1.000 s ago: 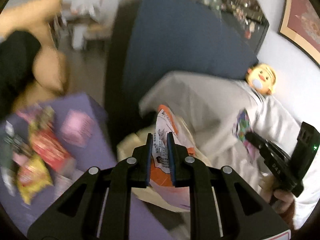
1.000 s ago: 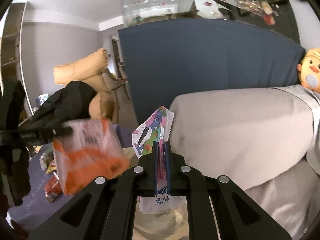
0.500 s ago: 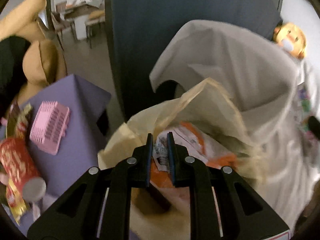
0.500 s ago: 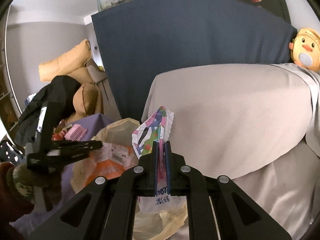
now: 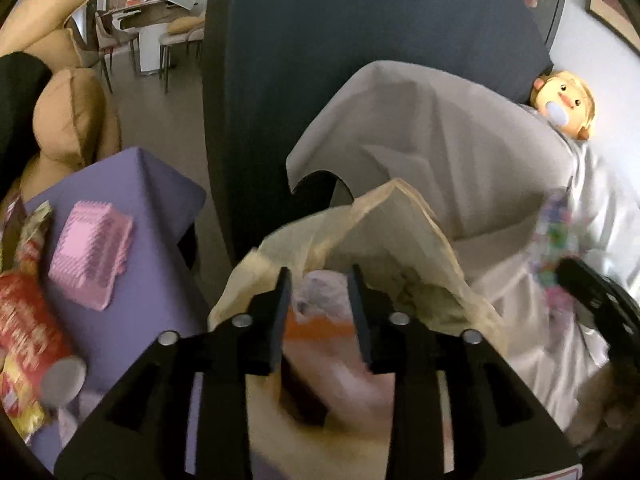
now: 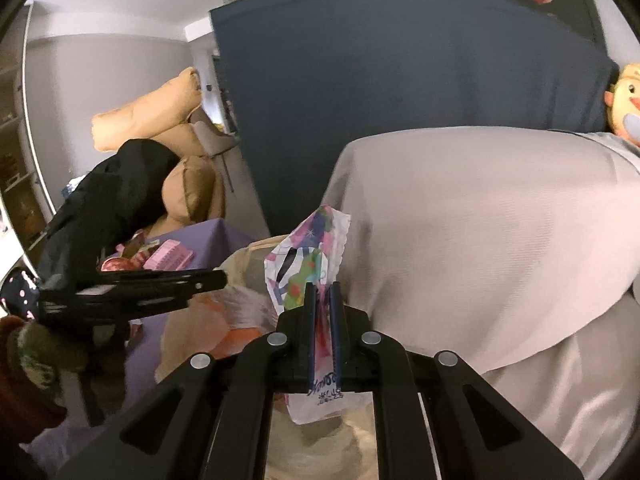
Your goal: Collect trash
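Note:
My left gripper [image 5: 319, 280] is open over the mouth of a beige trash bag [image 5: 404, 232]. An orange-and-white wrapper [image 5: 320, 320] lies blurred inside the bag, between and below the fingers. My right gripper [image 6: 323, 292] is shut on a colourful patterned wrapper [image 6: 308, 256] and holds it upright just right of the bag [image 6: 248, 252]. The left gripper [image 6: 156, 282] shows at the left in the right wrist view. The right gripper [image 5: 592, 296] and its wrapper [image 5: 554, 236] show blurred at the right in the left wrist view.
A purple-covered table [image 5: 152, 200] at left holds a pink box [image 5: 92, 252], a red snack tube [image 5: 28, 332] and snack packets. A grey-covered sofa [image 6: 480, 220] fills the right, with a duck plush [image 5: 564, 104]. A dark blue panel [image 6: 380, 80] stands behind.
My left gripper has opened and let go of the orange-and-white wrapper, which has dropped into the beige bag. The right gripper still holds its wrapper.

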A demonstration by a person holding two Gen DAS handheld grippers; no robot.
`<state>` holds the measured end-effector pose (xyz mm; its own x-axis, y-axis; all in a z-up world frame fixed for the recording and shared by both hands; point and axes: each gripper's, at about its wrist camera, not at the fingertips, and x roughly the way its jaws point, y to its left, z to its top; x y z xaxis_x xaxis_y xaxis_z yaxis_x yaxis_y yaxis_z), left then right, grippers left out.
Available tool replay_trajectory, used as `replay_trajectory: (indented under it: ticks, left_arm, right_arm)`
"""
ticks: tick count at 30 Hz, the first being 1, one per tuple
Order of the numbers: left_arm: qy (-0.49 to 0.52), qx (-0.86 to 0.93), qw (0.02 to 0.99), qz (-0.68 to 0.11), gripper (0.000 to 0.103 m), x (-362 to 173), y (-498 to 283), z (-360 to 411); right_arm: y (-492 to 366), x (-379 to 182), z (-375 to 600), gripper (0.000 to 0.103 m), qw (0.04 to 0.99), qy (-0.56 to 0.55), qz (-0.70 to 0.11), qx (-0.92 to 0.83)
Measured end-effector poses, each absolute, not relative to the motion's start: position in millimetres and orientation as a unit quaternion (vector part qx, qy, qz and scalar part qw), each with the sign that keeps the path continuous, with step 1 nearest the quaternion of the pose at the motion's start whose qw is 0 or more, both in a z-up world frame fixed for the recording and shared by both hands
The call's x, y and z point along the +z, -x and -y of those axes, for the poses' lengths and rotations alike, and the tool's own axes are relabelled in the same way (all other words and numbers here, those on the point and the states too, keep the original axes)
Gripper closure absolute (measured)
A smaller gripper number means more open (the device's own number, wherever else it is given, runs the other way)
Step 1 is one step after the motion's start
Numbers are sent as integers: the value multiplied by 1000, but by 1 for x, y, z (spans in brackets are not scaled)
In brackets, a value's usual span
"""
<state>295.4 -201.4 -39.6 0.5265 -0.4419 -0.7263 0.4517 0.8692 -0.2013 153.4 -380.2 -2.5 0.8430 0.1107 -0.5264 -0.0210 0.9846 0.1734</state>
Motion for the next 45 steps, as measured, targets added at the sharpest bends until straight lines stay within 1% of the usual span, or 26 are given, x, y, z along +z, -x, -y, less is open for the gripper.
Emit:
replay_trajectory:
  ticks: [6, 10, 14, 18, 20, 23, 28, 30, 31, 32, 35, 37, 39, 41, 45]
  left_arm:
    - [13, -235, 888, -395, 66, -15, -257, 151]
    - [17, -218, 899, -379, 64, -4, -234, 121]
    - [17, -209, 905, -369, 61, -1, -214, 92]
    - [17, -177, 915, -363, 61, -6, -197, 50]
    - [23, -159, 919, -361, 60, -10, -191, 30]
    - [36, -125, 925, -357, 60, -19, -182, -3]
    - [68, -91, 924, -366, 60, -35, -176, -46]
    - [85, -76, 923, -367, 59, -39, -175, -64]
    - [92, -69, 923, -366, 59, -39, -173, -72]
    - [96, -65, 924, -364, 59, -40, -172, -76]
    - [107, -51, 928, -355, 59, -40, -164, -96]
    - [114, -43, 928, -351, 58, -41, -159, -109]
    - [121, -37, 928, -351, 55, -43, -156, -119]
    - [130, -26, 926, -352, 55, -47, -151, -133]
    - [143, -14, 923, -357, 55, -54, -144, -152]
  right_arm:
    - [-165, -3, 348, 95, 950, -84, -289, 86]
    - [-174, -9, 320, 95, 938, -87, -303, 145]
    - [-199, -37, 298, 95, 914, -89, -355, 176]
    - [-224, -80, 293, 95, 889, -68, -431, 143]
    - [-228, -96, 297, 95, 883, -50, -453, 109]
    - [-229, -109, 306, 95, 878, -52, -468, 84]
    - [-223, -103, 304, 93, 888, -39, -453, 67]
    - [-218, -95, 301, 81, 893, -28, -444, 64]
    - [-216, -91, 299, 72, 896, -22, -440, 60]
    - [-212, -84, 298, 70, 899, -20, -433, 58]
    - [-213, -70, 295, 67, 905, -16, -422, 53]
    - [-208, -59, 292, 67, 911, -16, -410, 47]
    - [-201, -49, 288, 67, 915, -20, -400, 54]
    - [-193, -39, 280, 67, 919, -19, -389, 66]
    - [-181, -22, 242, 67, 924, -10, -368, 102]
